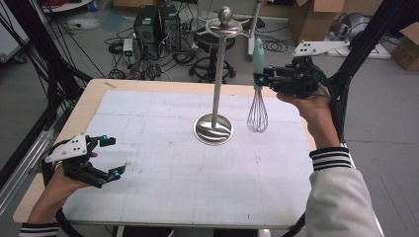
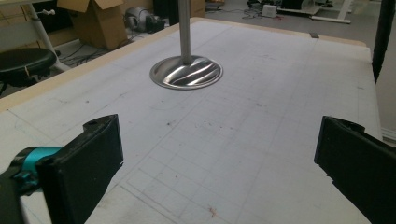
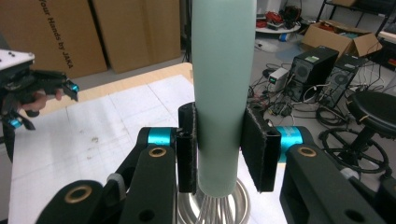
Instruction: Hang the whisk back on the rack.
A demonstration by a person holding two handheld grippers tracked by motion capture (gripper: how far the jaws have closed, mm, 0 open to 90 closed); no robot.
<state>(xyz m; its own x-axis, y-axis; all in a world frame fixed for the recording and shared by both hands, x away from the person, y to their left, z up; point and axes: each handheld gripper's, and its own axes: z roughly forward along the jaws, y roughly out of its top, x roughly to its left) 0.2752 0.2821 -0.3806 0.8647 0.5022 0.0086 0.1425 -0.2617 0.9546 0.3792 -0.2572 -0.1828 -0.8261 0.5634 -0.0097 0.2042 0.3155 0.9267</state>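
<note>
Whisk [image 1: 257, 111] clamped upright in right hand-held gripper [image 1: 259, 79], beside stand [image 1: 215, 79]; next, hook it on. Left hand-held gripper [image 1: 110, 157] open, idle.

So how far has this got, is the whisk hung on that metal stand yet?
Not yet. Done: the right gripper has clamped the whisk by its pale green handle, and it hangs upright above the mat, wires down. In hand: carrying it beside the stand. Left, probably: hooking it on the stand's top arms. The left gripper waits open near the table's front edge.
</note>
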